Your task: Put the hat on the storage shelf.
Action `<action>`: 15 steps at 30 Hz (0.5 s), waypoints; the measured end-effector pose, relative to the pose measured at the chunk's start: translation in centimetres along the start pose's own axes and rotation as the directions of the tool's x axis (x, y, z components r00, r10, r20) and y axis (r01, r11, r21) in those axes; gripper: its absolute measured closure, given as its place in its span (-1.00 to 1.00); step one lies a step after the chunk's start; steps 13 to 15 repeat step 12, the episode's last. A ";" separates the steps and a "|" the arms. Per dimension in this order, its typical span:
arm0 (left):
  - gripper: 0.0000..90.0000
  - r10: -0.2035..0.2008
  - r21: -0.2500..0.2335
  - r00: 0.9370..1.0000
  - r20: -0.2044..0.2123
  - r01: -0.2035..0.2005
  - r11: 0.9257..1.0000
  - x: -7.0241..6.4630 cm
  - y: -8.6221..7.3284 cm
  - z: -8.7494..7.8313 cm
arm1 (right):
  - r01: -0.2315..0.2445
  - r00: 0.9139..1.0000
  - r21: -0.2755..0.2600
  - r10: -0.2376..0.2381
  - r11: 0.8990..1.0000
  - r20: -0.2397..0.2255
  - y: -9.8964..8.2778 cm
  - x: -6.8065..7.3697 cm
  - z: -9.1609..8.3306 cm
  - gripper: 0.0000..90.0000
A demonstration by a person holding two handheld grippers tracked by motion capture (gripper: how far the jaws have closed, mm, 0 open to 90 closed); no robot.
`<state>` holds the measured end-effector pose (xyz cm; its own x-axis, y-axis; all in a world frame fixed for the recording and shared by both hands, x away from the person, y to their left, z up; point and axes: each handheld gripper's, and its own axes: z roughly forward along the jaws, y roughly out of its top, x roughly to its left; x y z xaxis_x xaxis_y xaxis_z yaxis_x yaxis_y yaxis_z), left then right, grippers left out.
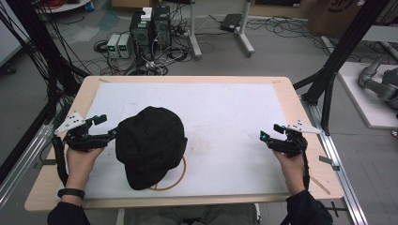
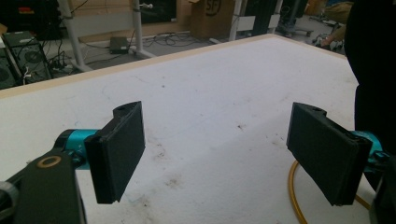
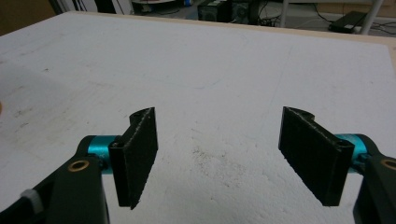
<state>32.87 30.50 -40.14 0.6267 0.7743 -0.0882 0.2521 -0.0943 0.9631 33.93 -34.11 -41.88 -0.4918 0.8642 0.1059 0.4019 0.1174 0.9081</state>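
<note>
A black cap (image 1: pixel 150 145) lies on the white mat, left of centre, its brim toward the near edge. Under it a thin tan ring (image 1: pixel 180 177) pokes out at the near right; a yellow arc of the ring (image 2: pixel 294 191) shows in the left gripper view. My left gripper (image 1: pixel 106 127) is held just left of the cap, open, its right jaw close to the cap's dark side (image 2: pixel 373 65). My right gripper (image 1: pixel 271 132) hovers open over the mat's right side, well away from the cap. Nothing sits between either gripper's jaws (image 2: pixel 215 154) (image 3: pixel 219 154).
The white mat (image 1: pixel 225 117) covers most of the wooden table (image 1: pixel 187 79). Black frame posts (image 1: pixel 338 51) stand at the right, cables and power units (image 1: pixel 150 28) lie on the floor beyond the far edge.
</note>
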 end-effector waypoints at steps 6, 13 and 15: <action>-0.57 0.000 -0.004 1.000 0.003 0.000 1.000 -0.1 0.0 0.0 | -0.002 1.000 0.002 0.002 1.000 0.000 0.0 -0.1 0.0 -0.38; -0.57 0.001 -0.009 1.000 0.000 -0.001 1.000 -0.1 0.0 -0.1 | -0.004 1.000 0.000 0.004 1.000 -0.003 0.0 0.0 0.1 -0.38; -0.57 0.001 -0.009 1.000 0.000 -0.001 1.000 -0.1 0.0 -0.1 | -0.004 1.000 0.000 0.004 1.000 -0.003 0.0 0.0 0.1 -0.38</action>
